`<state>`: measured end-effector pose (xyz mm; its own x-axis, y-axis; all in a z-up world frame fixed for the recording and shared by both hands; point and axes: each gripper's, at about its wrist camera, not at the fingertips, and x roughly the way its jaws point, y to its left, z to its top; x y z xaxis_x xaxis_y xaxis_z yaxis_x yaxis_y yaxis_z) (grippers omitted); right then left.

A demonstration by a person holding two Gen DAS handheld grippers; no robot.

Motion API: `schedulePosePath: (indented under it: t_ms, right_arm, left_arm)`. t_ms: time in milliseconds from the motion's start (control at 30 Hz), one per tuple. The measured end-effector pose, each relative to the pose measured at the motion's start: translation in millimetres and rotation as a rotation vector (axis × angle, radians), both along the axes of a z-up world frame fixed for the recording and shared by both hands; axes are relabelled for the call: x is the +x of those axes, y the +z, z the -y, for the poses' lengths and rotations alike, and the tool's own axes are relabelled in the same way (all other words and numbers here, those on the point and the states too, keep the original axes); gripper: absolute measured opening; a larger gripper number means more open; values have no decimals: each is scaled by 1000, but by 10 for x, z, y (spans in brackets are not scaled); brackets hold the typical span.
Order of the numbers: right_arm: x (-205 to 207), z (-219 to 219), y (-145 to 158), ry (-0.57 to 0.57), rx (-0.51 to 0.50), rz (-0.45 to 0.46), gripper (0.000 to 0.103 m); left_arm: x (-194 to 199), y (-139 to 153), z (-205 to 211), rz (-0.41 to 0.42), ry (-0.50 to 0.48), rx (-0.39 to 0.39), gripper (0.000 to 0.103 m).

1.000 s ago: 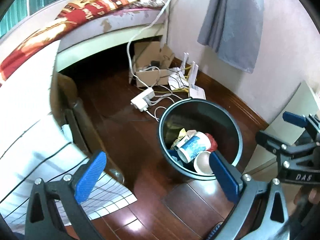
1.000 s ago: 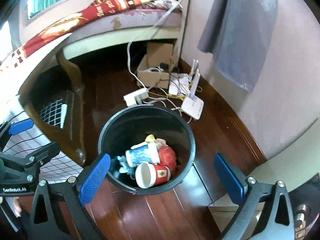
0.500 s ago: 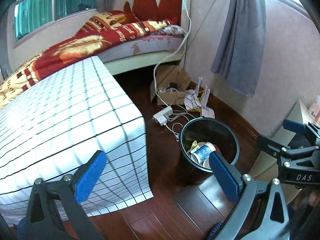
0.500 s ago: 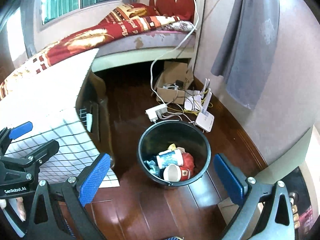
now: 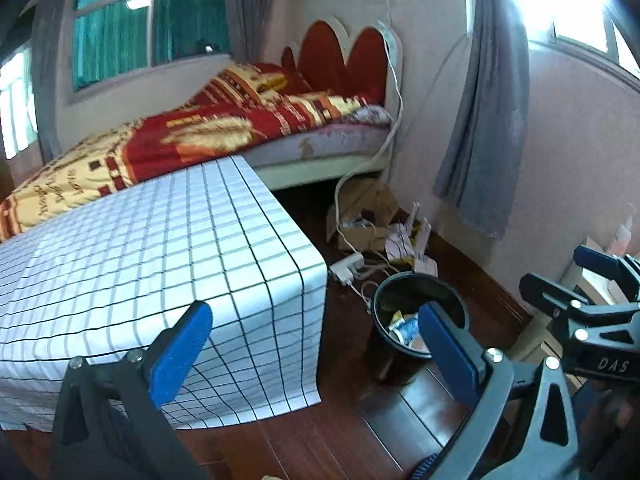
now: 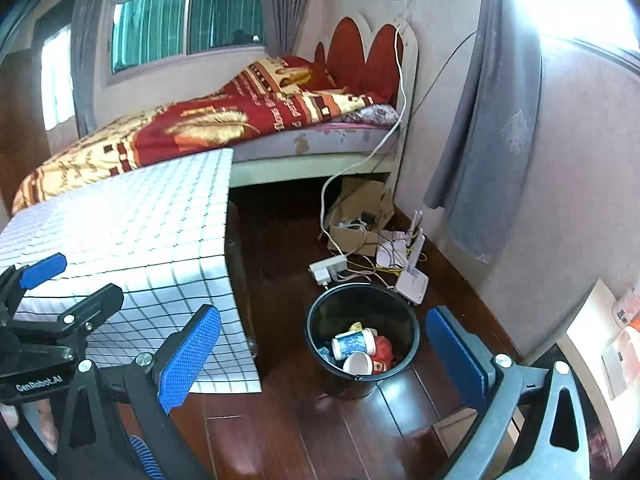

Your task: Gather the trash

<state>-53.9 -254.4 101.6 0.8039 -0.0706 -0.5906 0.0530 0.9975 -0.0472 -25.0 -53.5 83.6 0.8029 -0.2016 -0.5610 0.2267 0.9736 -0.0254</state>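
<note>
A black round bin [image 6: 320,322] stands on the wooden floor right of the table; it also shows in the left wrist view as the bin [image 5: 456,292]. Inside lie a blue-and-white cup [image 6: 354,343], a red-and-white paper cup [image 6: 366,363] and crumpled scraps. My right gripper [image 6: 322,348] is open, high above the bin, with nothing between its blue pads. My left gripper [image 5: 314,344] is open too and empty, above the table's near right corner. The left gripper's fingers [image 6: 44,270] show at the left of the right wrist view.
A table under a white checked cloth [image 5: 160,248] fills the left. Behind it is a bed [image 6: 240,120] with a red and yellow cover. A cardboard box [image 6: 360,216], power strip [image 6: 328,268], router [image 6: 412,276] and cables lie beyond the bin. Grey curtain [image 6: 488,120] hangs at right.
Both grippers have risen and pulled back from the bin, which now looks small and far below. The tabletop and the whole bed have come into view. Both stay open.
</note>
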Motion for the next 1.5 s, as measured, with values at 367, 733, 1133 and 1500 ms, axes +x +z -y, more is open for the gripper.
schedulePosePath:
  t_ms: [367, 733, 1133, 1500]
  right_arm:
    - [-300, 65, 254, -23, -38, 51, 103]
    - [-309, 64, 288, -31, -45, 57, 103]
    - [-334, 45, 313, -32, -45, 66, 103]
    - [-341, 52, 303, -35, -44, 62, 103]
  left_arm:
    - [-227, 152, 96, 45, -25, 5, 103]
    - [-220, 179, 73, 57, -17, 1, 103]
    - [-244, 182, 95, 61, -22, 5, 103]
    - [-250, 185, 93, 54, -17, -6, 103]
